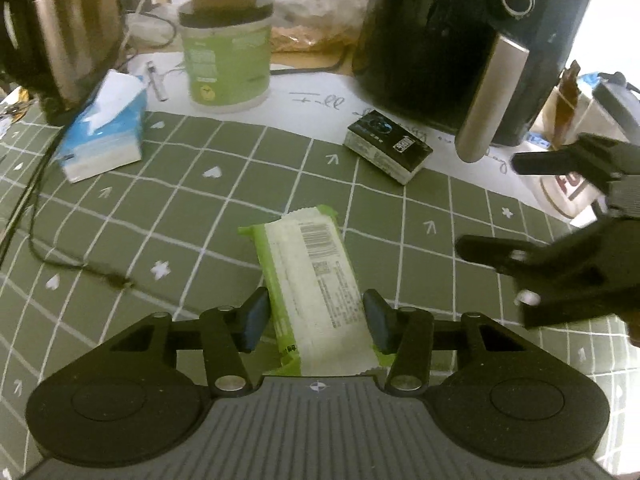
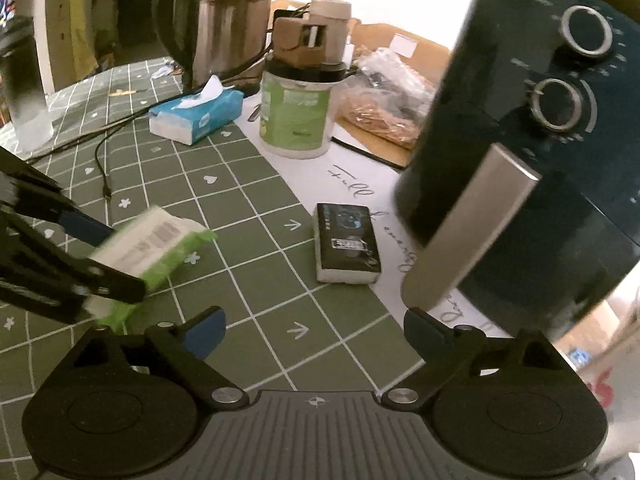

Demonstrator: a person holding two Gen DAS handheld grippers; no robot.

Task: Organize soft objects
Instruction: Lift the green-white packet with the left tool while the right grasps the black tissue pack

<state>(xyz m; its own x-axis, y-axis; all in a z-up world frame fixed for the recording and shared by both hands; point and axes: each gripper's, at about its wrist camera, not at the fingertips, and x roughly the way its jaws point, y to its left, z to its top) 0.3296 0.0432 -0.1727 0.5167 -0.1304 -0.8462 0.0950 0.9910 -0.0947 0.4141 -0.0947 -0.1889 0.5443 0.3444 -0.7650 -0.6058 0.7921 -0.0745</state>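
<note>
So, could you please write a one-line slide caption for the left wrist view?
Left tool closes around a green-edged wipes pack on the grid mat, right tool open nearby.

Left hand-held gripper (image 1: 316, 320) clamped, right (image 2: 314, 330) agape

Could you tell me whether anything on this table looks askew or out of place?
Mildly. The black-topped pack lies skewed, half on the green mat and half on the white paper. The blue tissue pack sits at an angle with a tissue sticking up. Nothing looks spilled or damaged.
</note>
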